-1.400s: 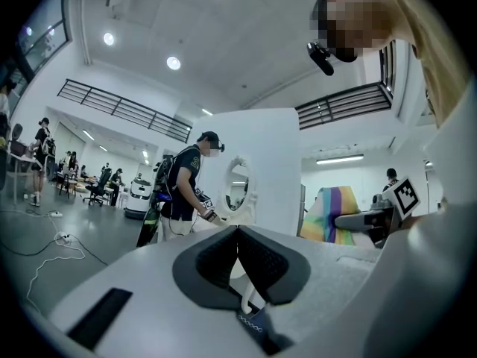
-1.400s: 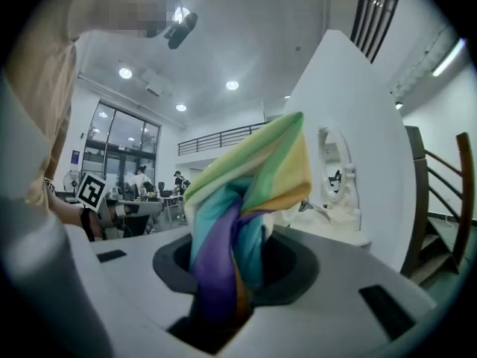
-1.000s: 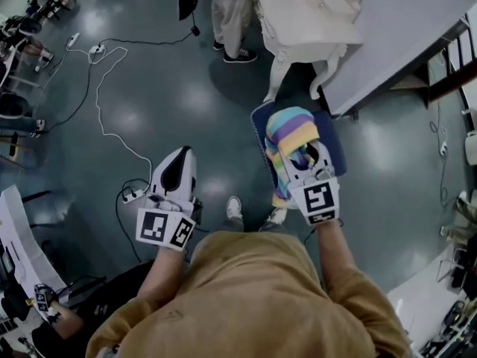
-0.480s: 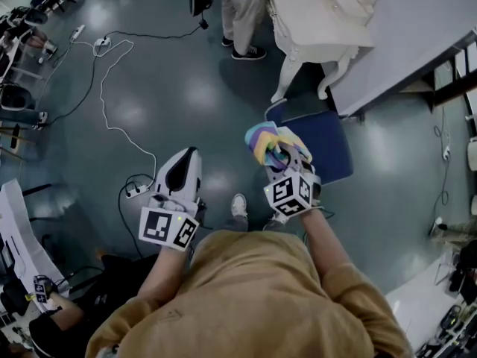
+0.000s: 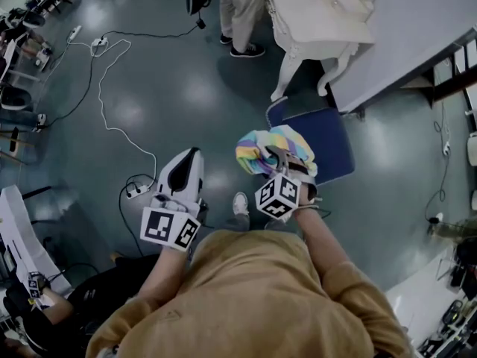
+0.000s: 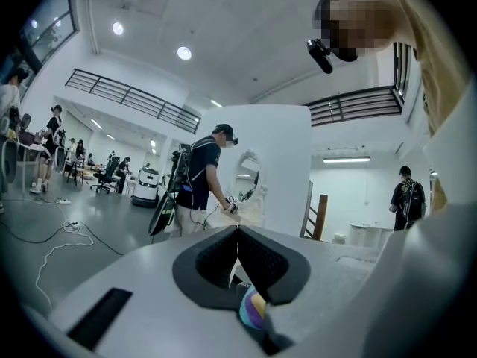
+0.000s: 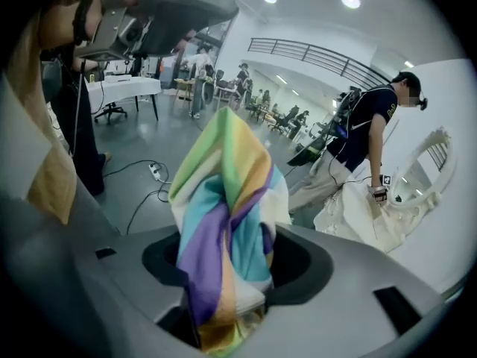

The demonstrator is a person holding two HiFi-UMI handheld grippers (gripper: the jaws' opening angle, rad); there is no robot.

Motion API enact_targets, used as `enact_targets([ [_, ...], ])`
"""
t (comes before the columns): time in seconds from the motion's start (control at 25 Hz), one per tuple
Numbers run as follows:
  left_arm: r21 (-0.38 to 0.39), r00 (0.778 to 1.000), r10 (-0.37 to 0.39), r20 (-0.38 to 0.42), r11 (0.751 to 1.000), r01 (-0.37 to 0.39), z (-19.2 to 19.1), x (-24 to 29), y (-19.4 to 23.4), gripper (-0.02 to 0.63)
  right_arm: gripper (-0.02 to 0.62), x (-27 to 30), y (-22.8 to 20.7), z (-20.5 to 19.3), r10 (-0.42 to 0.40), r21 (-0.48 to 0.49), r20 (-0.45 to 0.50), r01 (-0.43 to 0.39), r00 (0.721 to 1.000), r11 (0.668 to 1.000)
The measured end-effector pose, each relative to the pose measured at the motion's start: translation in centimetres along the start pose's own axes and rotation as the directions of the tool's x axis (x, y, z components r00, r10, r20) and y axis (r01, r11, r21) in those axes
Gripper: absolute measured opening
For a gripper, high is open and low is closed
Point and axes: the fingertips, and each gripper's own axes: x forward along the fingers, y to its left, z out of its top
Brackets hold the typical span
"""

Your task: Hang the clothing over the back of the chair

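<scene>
The left gripper point(image 5: 191, 155) has its jaws closed together with nothing between them point(image 6: 238, 239). The right gripper point(image 5: 282, 162) jaws have just been opening; the striped clothing point(image 7: 223, 200) stands bunched between them and touches both pads. In the head view the clothing point(image 5: 261, 149) overlaps the left edge of the blue chair point(image 5: 320, 136); neither gripper view shows the chair. A white cable point(image 5: 104, 88) lies on the floor well to the left. A bystander point(image 7: 369, 125) stands beyond the chair.

head: steeply down | gripper views: along jaws — share bystander point(image 6: 203, 181)
</scene>
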Motion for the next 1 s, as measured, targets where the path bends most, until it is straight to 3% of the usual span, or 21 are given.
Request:
enact_targets([
  [0.36,-0.021,1.0,-0.019,-0.012,1.0,0.019,-0.2,0.6,0.0,0.005,0.311,-0.3,1.2,0.0,0.103,0.051,-0.027,-0.101,0.994,0.994],
  [0.56,-0.02,0.999,-0.034,-0.007,0.999,0.034,0.2,1.3,-0.1,0.005,0.353,-0.4,1.6,-0.1,0.175,0.128,-0.029,-0.17,0.984,0.977],
  [0.76,-0.025,0.999,-0.036,-0.016,0.999,0.036,-0.1,1.8,-0.3,0.005,0.448,-0.8,2.1,0.2,0.243,0.186,-0.003,-0.239,0.97,0.953],
  [1.0,-0.031,0.999,-0.029,-0.021,0.999,0.029,-0.8,1.3,-0.3,0.005,0.448,-0.3,3.8,-0.9,0.272,0.191,-0.019,-0.263,0.962,0.946],
])
